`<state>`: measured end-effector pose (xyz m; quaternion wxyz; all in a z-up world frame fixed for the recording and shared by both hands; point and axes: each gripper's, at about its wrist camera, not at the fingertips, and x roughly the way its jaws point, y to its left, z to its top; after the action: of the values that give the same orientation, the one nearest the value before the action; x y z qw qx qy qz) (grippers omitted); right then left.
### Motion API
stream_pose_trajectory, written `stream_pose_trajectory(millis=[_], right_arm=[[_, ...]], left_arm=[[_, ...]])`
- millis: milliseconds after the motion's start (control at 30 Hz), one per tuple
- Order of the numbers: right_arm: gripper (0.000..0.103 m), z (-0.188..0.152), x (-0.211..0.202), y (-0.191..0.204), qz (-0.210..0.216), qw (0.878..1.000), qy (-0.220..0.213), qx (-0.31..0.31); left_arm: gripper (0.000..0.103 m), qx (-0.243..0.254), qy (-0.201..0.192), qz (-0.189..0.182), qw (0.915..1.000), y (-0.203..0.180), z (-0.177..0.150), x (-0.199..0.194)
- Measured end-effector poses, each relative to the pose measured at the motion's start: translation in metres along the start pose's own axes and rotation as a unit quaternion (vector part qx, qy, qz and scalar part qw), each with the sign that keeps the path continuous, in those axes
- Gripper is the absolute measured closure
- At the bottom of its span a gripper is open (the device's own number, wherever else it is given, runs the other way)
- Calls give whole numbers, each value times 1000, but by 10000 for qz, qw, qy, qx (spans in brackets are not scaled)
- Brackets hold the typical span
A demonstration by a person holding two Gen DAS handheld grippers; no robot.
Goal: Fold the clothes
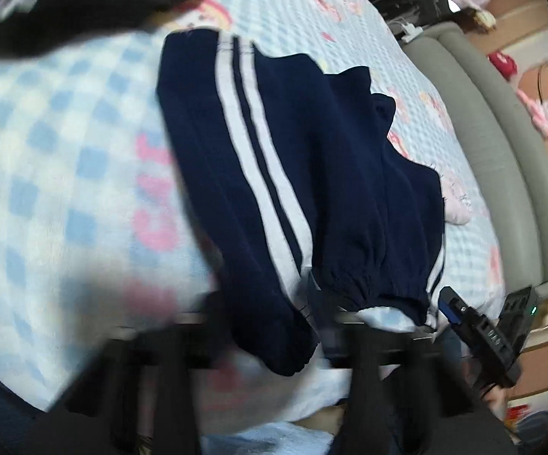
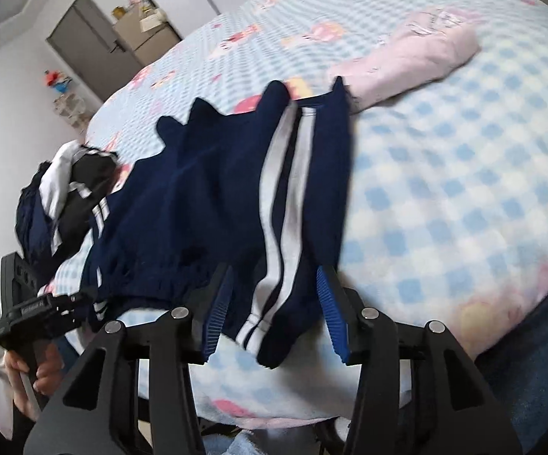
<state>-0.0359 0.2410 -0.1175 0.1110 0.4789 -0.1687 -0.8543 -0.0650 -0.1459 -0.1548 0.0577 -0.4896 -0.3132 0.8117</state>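
Observation:
Navy track pants [image 1: 311,174] [image 2: 205,204] with white side stripes lie flat on the blue checked blanket [image 1: 46,151] [image 2: 444,189], cuffs toward me. In the left wrist view, my blurred left gripper [image 1: 274,341] is open, its fingers on either side of a striped cuff at the near edge. In the right wrist view, my right gripper [image 2: 274,314] is open, and its blue pads [image 2: 330,311] flank the other striped cuff without pinching it. Each gripper also shows in the other view: the right gripper [image 1: 474,322] and the left gripper [image 2: 35,314], held by a hand.
A folded pink garment [image 2: 406,64] [image 1: 457,204] lies beyond the pants' waistband. A heap of dark and white clothes [image 2: 65,197] [image 1: 84,0] sits at the bed's side. The grey bed frame [image 1: 501,151] runs along the right. A door [image 2: 88,49] and cabinet stand far off.

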Motion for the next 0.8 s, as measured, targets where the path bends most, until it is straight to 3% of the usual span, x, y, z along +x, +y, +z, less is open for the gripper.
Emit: stream_pose_trajectory(millis=[100,200,333,400,533,600,700,800], right_arm=[[45,-2,2,2,-151,9998,83,-131],[56,-4,4,5,-302,9990,166,-267],[59,-6,6,9,-504,9973,277,-449],[66,-8,8,10,-605,9962,332,-539],[66,-10,-6,7,-645,9953,440,-568],[66,-9,-19,7,-448,9967,315,-601],[62,0,-26,-1,-555,9965,151,-604],[60,6,-22,-17,-843,9959,287,-134]], left_arm=[[94,215,-246,179,9993,-9,0,-8],[96,343,-447,462,9973,-12,2,-22],[99,439,-552,826,9941,-4,-2,-36],[99,375,-432,821,9950,1,-6,-34],[98,190,-250,674,9972,4,-4,-25],[96,93,-221,602,9979,7,1,-21],[87,-51,-176,494,9986,12,10,-14],[67,-196,-131,386,9990,16,18,-8]])
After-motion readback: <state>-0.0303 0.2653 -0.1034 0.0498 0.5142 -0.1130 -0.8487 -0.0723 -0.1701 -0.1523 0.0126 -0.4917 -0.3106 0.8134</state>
